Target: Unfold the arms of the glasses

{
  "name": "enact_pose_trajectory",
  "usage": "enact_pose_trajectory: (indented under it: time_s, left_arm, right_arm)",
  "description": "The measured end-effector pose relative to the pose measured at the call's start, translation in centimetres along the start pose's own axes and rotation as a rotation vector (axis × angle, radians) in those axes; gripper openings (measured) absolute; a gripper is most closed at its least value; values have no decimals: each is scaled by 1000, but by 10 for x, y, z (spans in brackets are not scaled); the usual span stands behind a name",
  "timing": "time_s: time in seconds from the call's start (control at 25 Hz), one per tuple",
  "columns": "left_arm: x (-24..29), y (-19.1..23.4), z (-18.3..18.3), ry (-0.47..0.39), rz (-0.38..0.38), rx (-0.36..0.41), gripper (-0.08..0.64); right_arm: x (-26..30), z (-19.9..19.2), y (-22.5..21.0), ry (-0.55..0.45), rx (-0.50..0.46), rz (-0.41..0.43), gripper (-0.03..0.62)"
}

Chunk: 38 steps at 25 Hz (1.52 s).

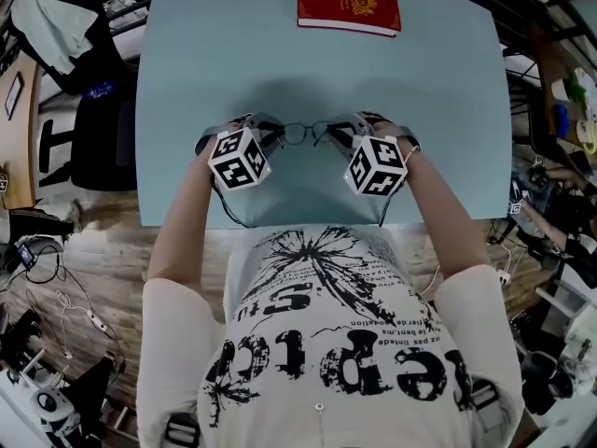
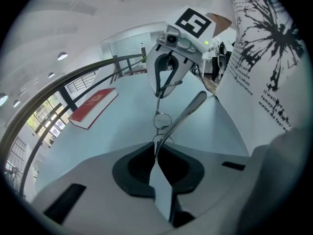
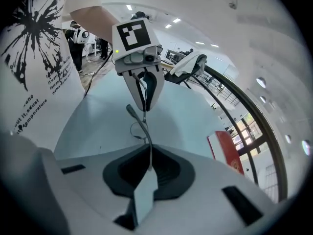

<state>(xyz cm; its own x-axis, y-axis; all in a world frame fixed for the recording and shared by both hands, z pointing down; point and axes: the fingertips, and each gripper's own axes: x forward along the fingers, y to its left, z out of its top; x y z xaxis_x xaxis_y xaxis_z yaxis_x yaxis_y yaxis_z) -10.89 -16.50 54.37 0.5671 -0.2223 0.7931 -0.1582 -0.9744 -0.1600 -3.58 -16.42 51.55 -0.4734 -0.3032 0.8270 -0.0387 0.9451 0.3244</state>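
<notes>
The left gripper (image 2: 157, 153) has its two fingers pinched together on one end of the glasses (image 2: 162, 121), with only the thin metal between them. The right gripper (image 3: 148, 150) is pinched nearly shut in the same way on the other end, a fine wire running out from between its fingers. The glasses are one pair with a thin dark wire frame and two round clear lenses. Seen from the left gripper, one slim arm slants up and away from the lenses and ends in a thicker grey tip. Seen from the right gripper, an arm rises to a dark rounded tip. The pair hangs stretched between the two grippers and appears lifted a little off the table (image 1: 205, 63). It sits on the person's side of the red book (image 1: 348, 4), well apart from it and a little to the book's left in the head view. There are two grippers, and each carries one white cube with black square markers (image 1: 240, 157), so two cubes, both on the person's side of the red book. There is one red book with a gold emblem on its cover, lying flat at the far edge of the one pale blue table. The person wears a white shirt with black print (image 1: 326, 343), on the opposite side of the table from the red book
</notes>
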Motion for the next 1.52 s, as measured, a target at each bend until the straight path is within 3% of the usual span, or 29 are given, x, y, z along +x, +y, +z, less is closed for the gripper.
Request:
enact_pose_trajectory:
  time_s: [0.2,0.36,0.6,0.84,1.0,1.08,1.2,1.4,1.52]
  left_arm:
    - [2,1,-4,20,10,0,31]
    - [-1,10,-1,-19,51,-24,31]
    - [4,18,6,-42,89,-56,32]
    - [4,21,8,-38,83,-141,32]
    - [1,17,9,-19,80,-158,54]
    - [-1,14,8,-18,78,-173,122]
    - [-6,9,7,-27,85,-187,132]
    - [-24,1,9,-52,146,-207,140]
    - [-44,-4,21,-107,236,-227,140]
  right_arm:
    - [-11,-31,-3,44,35,-29,26]
    - [-13,-45,-2,67,62,-33,26]
    - [-14,-49,-4,75,100,-25,26]
    - [-14,-43,-4,69,135,-11,26]
    - [-14,-40,-2,72,156,-16,29]
    - [-15,-38,-3,61,181,-20,63]
    - [-18,-36,-3,42,202,-32,116]
    - [-33,-35,-1,5,216,-72,124]
    - [-51,-32,1,-46,258,-109,119]
